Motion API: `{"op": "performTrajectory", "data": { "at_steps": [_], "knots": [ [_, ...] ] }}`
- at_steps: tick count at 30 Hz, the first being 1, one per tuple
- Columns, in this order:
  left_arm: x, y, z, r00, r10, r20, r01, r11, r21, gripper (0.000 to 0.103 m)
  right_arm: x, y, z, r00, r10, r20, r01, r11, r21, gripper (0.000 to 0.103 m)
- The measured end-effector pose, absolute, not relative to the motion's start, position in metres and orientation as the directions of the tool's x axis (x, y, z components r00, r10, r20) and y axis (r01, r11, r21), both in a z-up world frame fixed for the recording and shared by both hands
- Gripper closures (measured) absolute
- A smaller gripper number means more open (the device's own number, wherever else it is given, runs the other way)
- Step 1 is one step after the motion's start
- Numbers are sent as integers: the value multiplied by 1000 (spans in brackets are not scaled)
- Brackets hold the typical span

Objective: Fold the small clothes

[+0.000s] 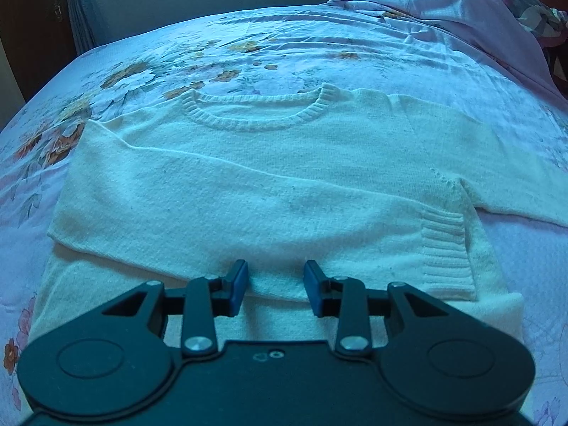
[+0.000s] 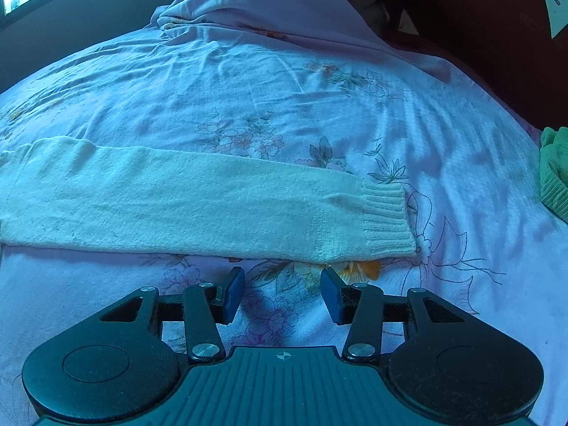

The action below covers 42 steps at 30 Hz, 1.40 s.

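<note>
The left gripper (image 1: 276, 285) hovers low over the near part of a white knitted sweater (image 1: 248, 177), its blue pads (image 1: 238, 285) standing apart with only the flat knit showing between them and nothing pinched. The sweater lies spread on a flowered bedsheet (image 1: 149, 67), its round ribbed collar (image 1: 255, 113) at the far side from this gripper. One sleeve is folded across the body, so its ribbed cuff (image 1: 445, 252) rests on the fabric just to the right of the gripper's tips. The right gripper (image 2: 282, 293) sits over bare bedsheet (image 2: 319, 106), its jaws likewise parted and holding nothing. The sweater's other sleeve (image 2: 184, 202) stretches out flat just beyond this gripper's tips, running from the left edge of the right wrist view to a ribbed cuff (image 2: 388, 218) slightly right of the tips; the near edge of the sleeve is close to the pads but not between them. A pale pink cloth (image 2: 269, 3) is heaped at the far side of the bed, and something green and knitted (image 2: 553, 170) lies at the right edge.
</note>
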State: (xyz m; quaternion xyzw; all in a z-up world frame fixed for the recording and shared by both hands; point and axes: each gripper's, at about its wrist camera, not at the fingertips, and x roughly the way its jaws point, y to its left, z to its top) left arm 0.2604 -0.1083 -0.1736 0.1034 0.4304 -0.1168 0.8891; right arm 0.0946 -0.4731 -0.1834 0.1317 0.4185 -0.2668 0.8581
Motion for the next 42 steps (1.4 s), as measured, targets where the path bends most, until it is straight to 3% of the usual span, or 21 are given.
{"op": "performTrajectory", "data": {
  "at_steps": [28, 31, 39, 42],
  "knots": [
    [261, -108, -174, 601, -122, -790, 300, 951, 82, 70, 118, -492, -187, 525, -355, -773, 567, 824, 7, 57],
    [261, -109, -174, 602, -124, -789, 301, 950, 80, 70, 118, -493, -186, 536, -343, -771, 569, 822, 30, 66],
    [263, -106, -174, 595, -142, -791, 307, 950, 60, 70, 123, -490, -184, 531, -348, -773, 571, 821, 23, 66],
    [263, -105, -174, 593, -148, -791, 309, 950, 53, 70, 124, -490, -183, 535, -345, -771, 567, 823, 25, 74]
  ]
}}
